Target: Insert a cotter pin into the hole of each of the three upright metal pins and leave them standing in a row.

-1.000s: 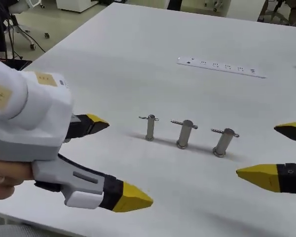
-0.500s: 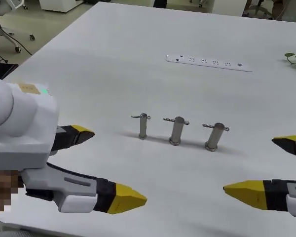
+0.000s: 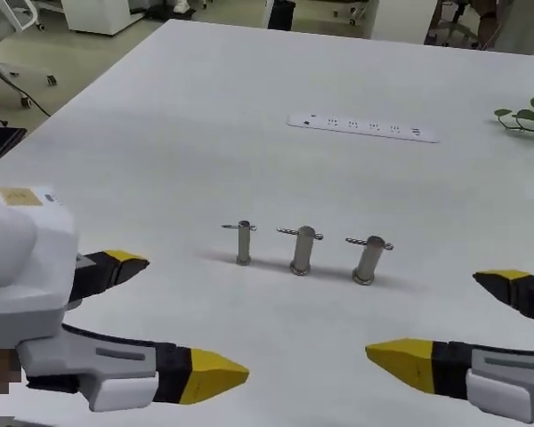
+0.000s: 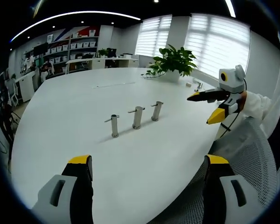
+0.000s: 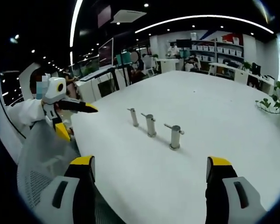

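Right gripper (image 3: pixel 423 315) drawn back | three shiny cylindrical metal pins (image 3: pixel 302 253) upright

The left hand-held gripper (image 3: pixel 173 316) hangs at the near left, its jaws spread wide and pointing right. The right hand-held gripper (image 3: pixel 440 318) faces it from the near right, jaws equally wide.

Three metal pins (image 3: pixel 302 250), three cotter pins (image 3: pixel 289 232) and two grippers, on one table (image 3: pixel 160 133).
Each pin carries one cotter pin; one left gripper (image 3: pixel 197 318) and one right gripper (image 3: pixel 421 313) are near, one power strip (image 3: pixel 363 127) lies far, one plant (image 3: pixel 527 117) far right.
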{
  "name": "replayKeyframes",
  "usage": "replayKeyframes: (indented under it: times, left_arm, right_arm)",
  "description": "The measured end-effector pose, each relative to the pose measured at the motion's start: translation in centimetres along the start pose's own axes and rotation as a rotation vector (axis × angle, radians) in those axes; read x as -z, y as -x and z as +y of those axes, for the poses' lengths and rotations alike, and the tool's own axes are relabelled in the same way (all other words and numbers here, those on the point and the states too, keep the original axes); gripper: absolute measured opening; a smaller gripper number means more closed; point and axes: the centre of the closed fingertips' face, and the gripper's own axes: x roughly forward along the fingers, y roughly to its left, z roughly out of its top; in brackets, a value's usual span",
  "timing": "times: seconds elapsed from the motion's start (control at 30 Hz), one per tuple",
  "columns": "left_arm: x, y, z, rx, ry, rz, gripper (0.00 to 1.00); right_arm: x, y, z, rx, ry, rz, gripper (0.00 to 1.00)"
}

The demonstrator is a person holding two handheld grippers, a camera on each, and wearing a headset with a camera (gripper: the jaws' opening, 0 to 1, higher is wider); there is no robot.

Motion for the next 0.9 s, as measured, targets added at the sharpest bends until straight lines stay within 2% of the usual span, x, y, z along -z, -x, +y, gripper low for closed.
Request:
replayKeyframes:
  times: [0.1, 0.17, 0.27, 0.47, 0.67, 0.8, 0.9]
  left_arm:
    - [0.2, 0.1, 0.1, -0.021, -0.02, 0.011, 0.99]
    - [0.2, 0.2, 0.1, -0.034, -0.007, 0.009, 0.99]
    - [-0.1, 0.4, -0.2, -0.036, -0.007, 0.006, 0.99]
    - [0.1, 0.2, -0.3, -0.031, -0.024, 0.041, 0.99]
    - [-0.2, 0.0, -0.3, -0.031, -0.009, 0.031, 0.99]
    - [-0.4, 0.2, -0.1, -0.067, -0.024, 0.044, 0.99]
    - [-0.3, 0.3, -0.5, -0.055, -0.022, 0.047, 0.99]
  right_arm:
    - [0.1, 0.0, -0.3, 0.005, 0.006, 0.008, 0.97]
    - [0.1, 0.1, -0.5, 0.009, 0.004, 0.013, 0.97]
    - [0.0, 0.2, -0.5, 0.006, 0.0, 0.017, 0.98]
    - [-0.1, 0.7, -0.8, 0.012, -0.002, 0.016, 0.97]
    - [0.9, 0.8, -1.7, 0.041, -0.023, 0.036, 0.98]
    - [1.1, 0.8, -1.5, 0.031, -0.027, 0.048, 0.98]
    - [1.2, 0.8, -1.4, 0.022, -0.027, 0.055, 0.98]
